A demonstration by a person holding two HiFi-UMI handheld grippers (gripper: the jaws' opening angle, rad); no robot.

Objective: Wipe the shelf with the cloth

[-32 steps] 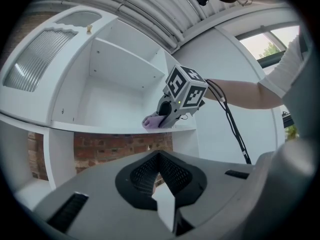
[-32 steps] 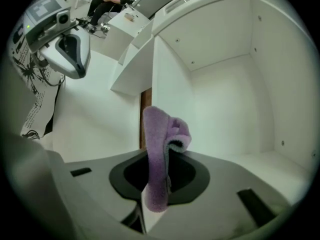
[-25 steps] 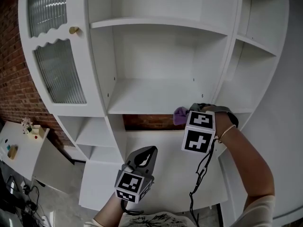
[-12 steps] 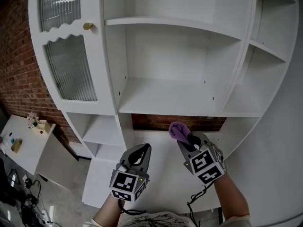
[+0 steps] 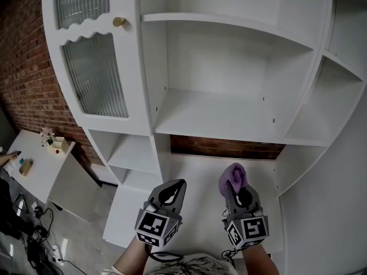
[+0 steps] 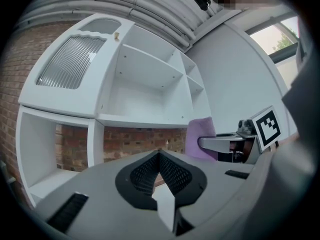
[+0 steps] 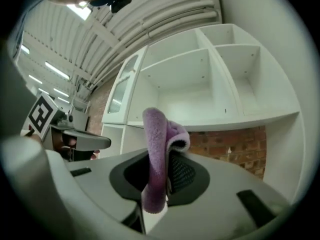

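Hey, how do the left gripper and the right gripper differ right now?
The right gripper is shut on the purple cloth; the left gripper is shut with nothing between its jaws. In the head view the left gripper leans rightward, the right gripper slightly leftward. Both hang low before the white shelf unit, touching none of it.

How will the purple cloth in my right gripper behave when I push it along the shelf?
Probably floppy: the cloth folds over above the jaws of the right gripper. It looks fleecy, so it should drag rather than slide on the shelf. Likely light; pinched by a narrow fold, it may tug loose.
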